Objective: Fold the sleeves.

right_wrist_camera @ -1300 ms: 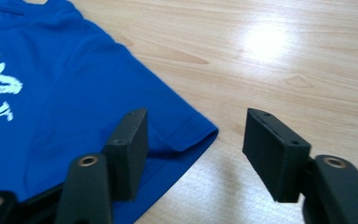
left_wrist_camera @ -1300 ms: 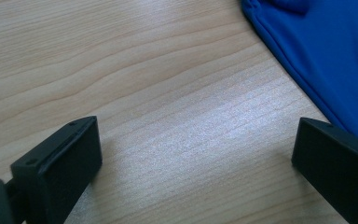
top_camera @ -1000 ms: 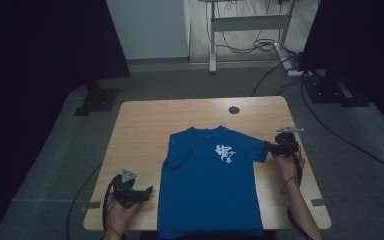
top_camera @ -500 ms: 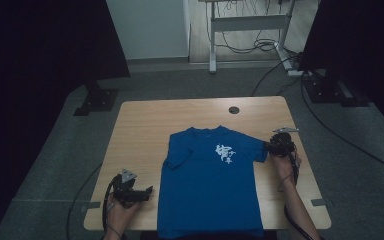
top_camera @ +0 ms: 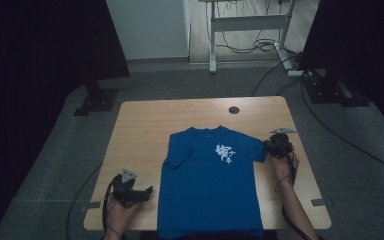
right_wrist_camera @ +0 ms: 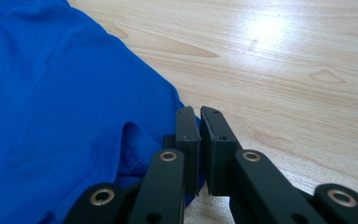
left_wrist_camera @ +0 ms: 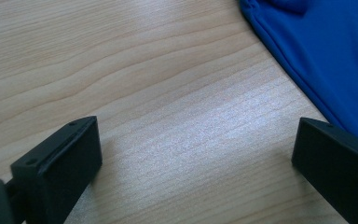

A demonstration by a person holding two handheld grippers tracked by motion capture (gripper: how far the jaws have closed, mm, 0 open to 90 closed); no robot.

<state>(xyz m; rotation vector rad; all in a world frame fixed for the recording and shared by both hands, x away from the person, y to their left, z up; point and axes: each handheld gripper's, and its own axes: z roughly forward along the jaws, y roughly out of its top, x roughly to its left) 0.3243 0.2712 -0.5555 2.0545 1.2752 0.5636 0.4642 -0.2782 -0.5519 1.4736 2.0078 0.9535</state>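
Note:
A blue T-shirt (top_camera: 210,185) with a white print lies flat on the wooden table (top_camera: 145,130), its hem hanging over the near edge. My right gripper (top_camera: 268,145) is at the shirt's right sleeve. In the right gripper view its jaws (right_wrist_camera: 199,119) have just been closing and are now shut on the sleeve's edge, with blue cloth (right_wrist_camera: 51,116) pinched between the pads. My left gripper (top_camera: 147,192) rests on the table just left of the shirt's lower side. Its jaws (left_wrist_camera: 196,149) stand wide open over bare wood, with the shirt's edge (left_wrist_camera: 326,56) beside the right jaw.
A round cable hole (top_camera: 234,109) sits near the table's far edge. Beyond the table stand a desk frame (top_camera: 245,22) with cables, and dark stands on the left (top_camera: 97,97) and right (top_camera: 330,90). Bare wood lies on both sides of the shirt.
The right gripper has edged slightly left onto the sleeve. The left gripper and the shirt have not moved.

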